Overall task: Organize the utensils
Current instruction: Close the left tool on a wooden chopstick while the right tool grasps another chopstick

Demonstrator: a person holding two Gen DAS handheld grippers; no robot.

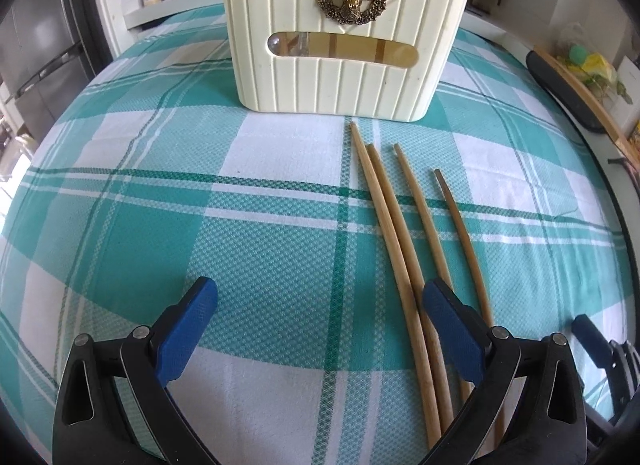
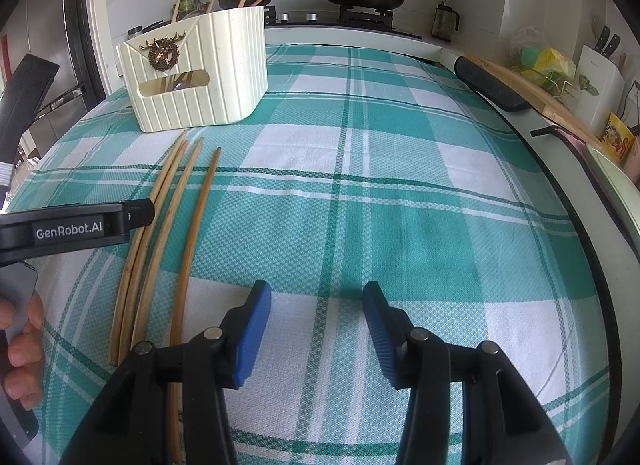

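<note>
Both the left gripper (image 1: 320, 329) and right gripper (image 2: 316, 329) hover agape and empty above the table (image 2: 400, 225), seemingly ready to lift the four chopsticks (image 1: 400, 233) into the cream holder (image 1: 340, 45) at its far edge.

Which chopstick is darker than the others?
The rightmost wooden chopstick, lying apart from the other three chopsticks on the checked tablecloth; it is browner, they are paler.

Table under a green-and-white plaid cloth (image 2: 400, 193), cream utensil holder (image 2: 208, 77) (deer emblem), four chopsticks (image 2: 160, 233) lying just before it
</note>
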